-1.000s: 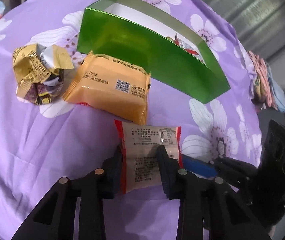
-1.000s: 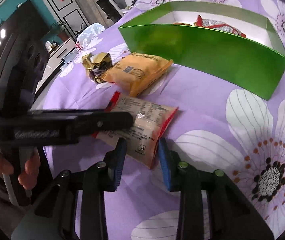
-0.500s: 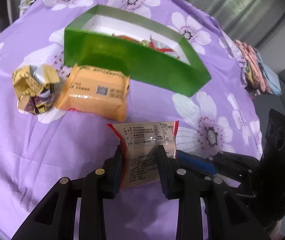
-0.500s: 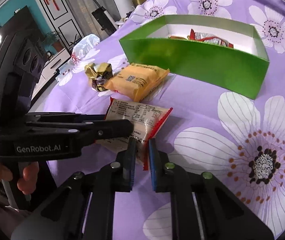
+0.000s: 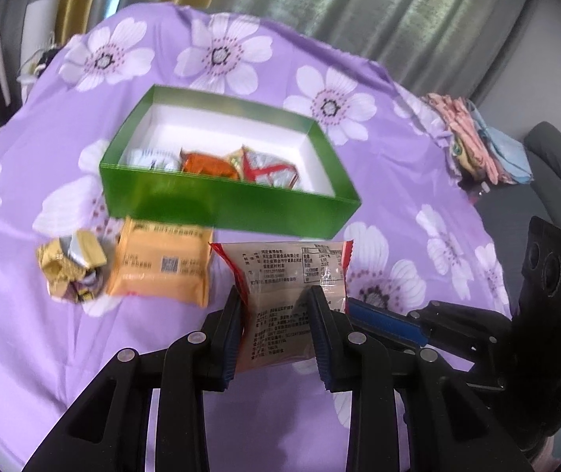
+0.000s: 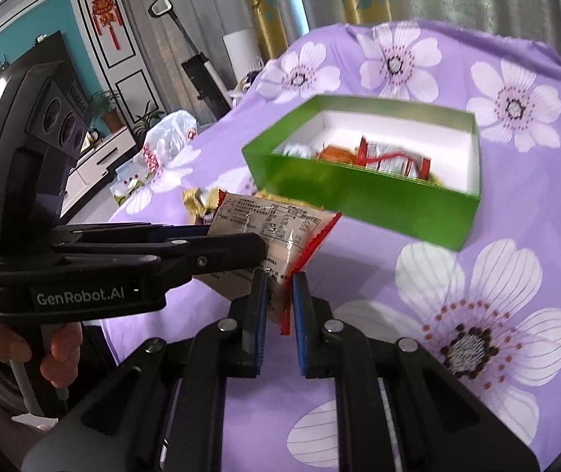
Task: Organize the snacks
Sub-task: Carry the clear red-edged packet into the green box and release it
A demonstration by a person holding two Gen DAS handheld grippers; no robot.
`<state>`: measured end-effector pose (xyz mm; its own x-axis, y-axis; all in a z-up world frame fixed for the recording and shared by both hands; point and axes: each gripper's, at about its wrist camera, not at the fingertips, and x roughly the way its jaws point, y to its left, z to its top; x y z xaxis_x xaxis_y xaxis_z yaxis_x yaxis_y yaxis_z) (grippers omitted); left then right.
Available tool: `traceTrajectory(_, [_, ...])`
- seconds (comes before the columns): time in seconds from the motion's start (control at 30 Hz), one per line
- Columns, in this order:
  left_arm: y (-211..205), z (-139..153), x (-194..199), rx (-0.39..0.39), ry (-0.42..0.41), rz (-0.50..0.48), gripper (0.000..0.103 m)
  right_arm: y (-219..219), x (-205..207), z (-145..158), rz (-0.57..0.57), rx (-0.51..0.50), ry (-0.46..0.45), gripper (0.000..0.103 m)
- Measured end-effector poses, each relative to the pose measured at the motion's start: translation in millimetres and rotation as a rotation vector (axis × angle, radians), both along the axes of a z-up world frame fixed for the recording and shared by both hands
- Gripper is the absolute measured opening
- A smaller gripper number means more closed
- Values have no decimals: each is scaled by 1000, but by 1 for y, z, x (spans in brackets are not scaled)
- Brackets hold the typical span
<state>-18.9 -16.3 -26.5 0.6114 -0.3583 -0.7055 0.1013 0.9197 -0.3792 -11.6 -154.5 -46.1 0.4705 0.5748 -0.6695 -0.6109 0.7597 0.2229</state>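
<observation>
Purple flowered cloth (image 5: 319, 59) spread under everything; green box (image 5: 225, 200) taken as landmark, open-topped, already holding several wrapped snacks along its near wall. Just in front of box, on the cloth: orange packet (image 5: 162, 271), and to its left a crumpled gold wrapper (image 5: 71, 271). In front of box and to the right of the orange packet, lifted clear of the cloth: red-edged packet (image 5: 288, 275), clamped by both tools. Left gripper (image 5: 276, 334) narrowed across the packet's width, pads pressing its two sides; right gripper (image 6: 280, 314) pinched nearly closed on the red crimped edge, having just closed onto it. Judged step: carrying the packet over the near wall into the box. Done well by keeping both tools level with each other so the film stays untwisted; raising enough to clear the near wall; aiming for the bare white floor at the right end of the box; releasing only once low inside.
</observation>
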Motion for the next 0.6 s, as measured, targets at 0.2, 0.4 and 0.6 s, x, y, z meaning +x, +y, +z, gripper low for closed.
traceTrajectory(0.2, [-2, 12, 9, 3, -30, -11, 32, -5, 6, 12, -18, 7, -34, 13])
traceTrajectory(0.4, [-3, 23, 24, 8, -57, -18, 32, -7, 19, 21, -39, 20, -60, 13])
traceTrajectory(0.6, [-2, 33, 48, 6, -84, -28, 32, -11, 39, 30, -62, 44, -89, 13])
